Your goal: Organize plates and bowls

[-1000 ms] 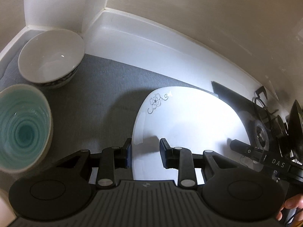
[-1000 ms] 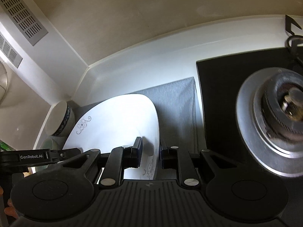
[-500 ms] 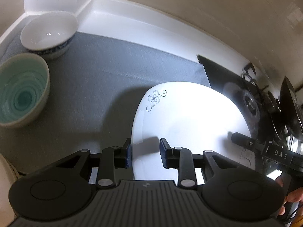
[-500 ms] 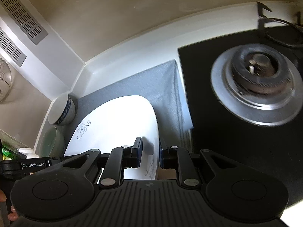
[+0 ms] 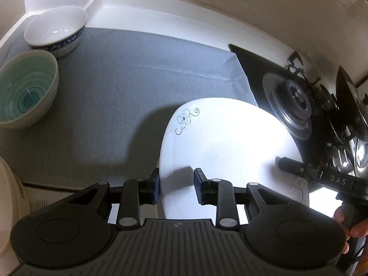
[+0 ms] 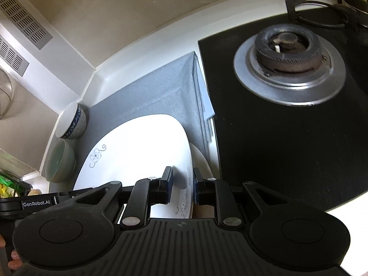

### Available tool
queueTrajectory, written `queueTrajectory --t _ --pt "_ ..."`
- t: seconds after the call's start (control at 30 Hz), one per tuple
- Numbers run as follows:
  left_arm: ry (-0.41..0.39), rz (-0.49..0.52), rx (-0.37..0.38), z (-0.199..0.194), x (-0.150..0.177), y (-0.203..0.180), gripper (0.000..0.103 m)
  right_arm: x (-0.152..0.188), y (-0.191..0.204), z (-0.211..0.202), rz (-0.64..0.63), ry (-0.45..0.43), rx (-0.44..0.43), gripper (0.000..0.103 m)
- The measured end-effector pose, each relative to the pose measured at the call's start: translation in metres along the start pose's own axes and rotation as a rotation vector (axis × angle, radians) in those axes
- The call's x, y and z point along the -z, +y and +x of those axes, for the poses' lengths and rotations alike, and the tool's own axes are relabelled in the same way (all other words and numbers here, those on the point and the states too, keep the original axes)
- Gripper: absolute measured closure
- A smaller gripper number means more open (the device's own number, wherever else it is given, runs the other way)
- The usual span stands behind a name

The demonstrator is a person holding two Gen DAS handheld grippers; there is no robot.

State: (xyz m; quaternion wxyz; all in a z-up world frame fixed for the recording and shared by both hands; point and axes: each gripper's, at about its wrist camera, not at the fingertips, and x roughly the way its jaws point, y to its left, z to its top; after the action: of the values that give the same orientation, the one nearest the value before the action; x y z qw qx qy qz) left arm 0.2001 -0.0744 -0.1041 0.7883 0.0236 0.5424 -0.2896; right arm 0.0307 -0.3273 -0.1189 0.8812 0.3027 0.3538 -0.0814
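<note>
Left wrist view: left gripper has its jaws clamped on the near left rim of the plate, one pad under the edge, one on top. Plate is white, with a flower print near its far left edge. It is held above the grey mat and casts a shadow on the mat to its left. Right gripper shows at the plate's right rim, with fingers of a hand behind it.

Right wrist view: right gripper has narrow jaws closed on the plate's right rim, one pad on the top face, one beneath. Left gripper is visible at the plate's opposite side. So the plate is carried by both grippers, roughly level, near the surface's front edge and beside the hob.

White bowl with a blue pattern sits in the back left corner of the surface, upright. Teal bowl sits just in front of it, along the left edge, also upright; whether the two touch, cannot tell. Both are well apart from the plate.

Black hob takes up the right side of the surface; the mat's right edge meets it. Burner is bare. Pan sits further right on the hob.
</note>
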Motion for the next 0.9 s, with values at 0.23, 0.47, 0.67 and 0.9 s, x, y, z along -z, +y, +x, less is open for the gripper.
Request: queueTrajectory --t 0.23,0.47,0.67,0.9 --pt "0.017 0.012 0.0 0.003 0.014 -0.003 0.07 0.01 -0.006 -0.003 -0.003 0.003 0.016 0.084" --pt "0.006 0.02 -0.008 0.003 0.018 -0.006 0.07 0.016 -0.012 -0.004 0.001 -0.009 0.008 0.084" --pt "-0.015 0.033 -0.023 0.002 0.019 -0.01 0.069 0.02 -0.014 -0.004 -0.012 -0.034 -0.01 0.084" --pt "-0.015 0.058 -0.034 0.0 0.02 -0.015 0.059 0.023 -0.014 -0.005 -0.024 -0.048 -0.013 0.084"
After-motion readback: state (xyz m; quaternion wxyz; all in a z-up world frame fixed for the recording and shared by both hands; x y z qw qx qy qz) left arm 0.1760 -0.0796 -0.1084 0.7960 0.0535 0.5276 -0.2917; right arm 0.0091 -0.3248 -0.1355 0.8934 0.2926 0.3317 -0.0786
